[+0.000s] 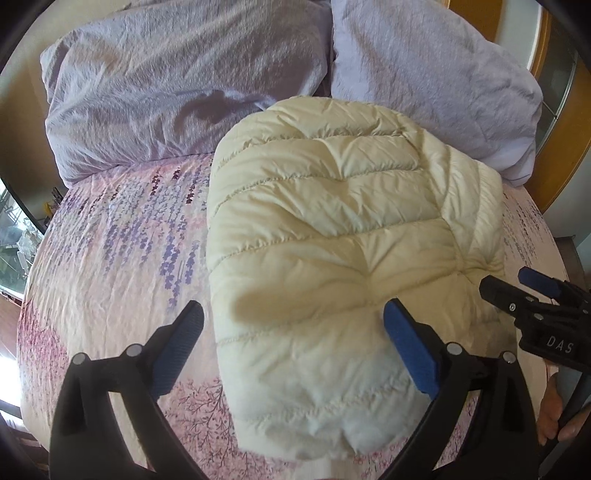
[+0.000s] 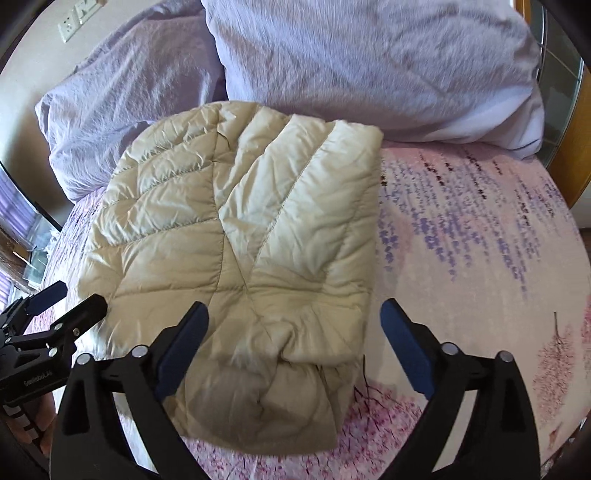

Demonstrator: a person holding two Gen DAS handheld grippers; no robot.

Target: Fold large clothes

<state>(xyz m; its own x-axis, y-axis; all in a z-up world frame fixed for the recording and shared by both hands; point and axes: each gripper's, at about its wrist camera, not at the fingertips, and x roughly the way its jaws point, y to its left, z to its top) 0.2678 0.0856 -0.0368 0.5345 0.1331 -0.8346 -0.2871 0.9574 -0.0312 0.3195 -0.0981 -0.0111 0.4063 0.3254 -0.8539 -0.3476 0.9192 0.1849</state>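
Both grippers, left (image 1: pixel 293 325) and right (image 2: pixel 293 325), hang spread and empty just above the folded jacket (image 1: pixel 332 236) on the bed (image 1: pixel 110 258); its puffy filling could spring the fold loose.

A bed (image 1: pixel 92 295) fills both views, covered by a pink sheet (image 2: pixel 480 288) printed with hanging purple flowers and pink blossom trees. Two lilac pillows lie side by side at its head edge, touching each other: the left pillow (image 1: pixel 177 92) and the right pillow (image 1: pixel 436 81), both crinkled. Behind the left one, a white wall socket (image 2: pixel 79 18) sits on a beige wall. A wooden frame (image 1: pixel 565 155) with glass runs past the right head corner.
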